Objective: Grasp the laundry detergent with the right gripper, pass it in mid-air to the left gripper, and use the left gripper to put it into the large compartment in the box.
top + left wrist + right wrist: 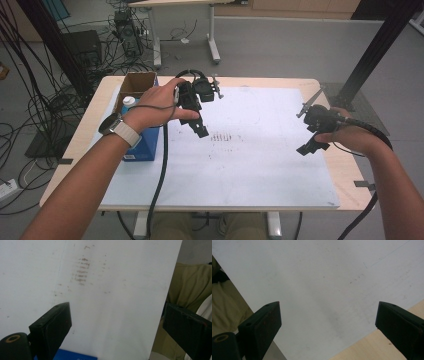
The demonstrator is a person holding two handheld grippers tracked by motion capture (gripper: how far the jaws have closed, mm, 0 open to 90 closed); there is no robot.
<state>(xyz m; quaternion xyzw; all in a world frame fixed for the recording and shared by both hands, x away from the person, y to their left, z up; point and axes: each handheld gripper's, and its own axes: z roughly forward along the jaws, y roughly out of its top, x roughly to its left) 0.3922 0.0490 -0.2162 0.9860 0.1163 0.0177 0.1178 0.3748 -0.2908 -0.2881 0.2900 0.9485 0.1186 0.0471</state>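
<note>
Blue box (145,142) is sitting at the counter's (260,82) left edge. Left hand-held gripper (200,131) is hovering just right of this box, jaws apart. Right hand-held gripper (306,148) is hovering far right of it, jaws apart.

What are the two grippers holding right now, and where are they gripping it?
Nothing. The left gripper and right gripper both have their jaws wide apart over the white sheet.
</note>
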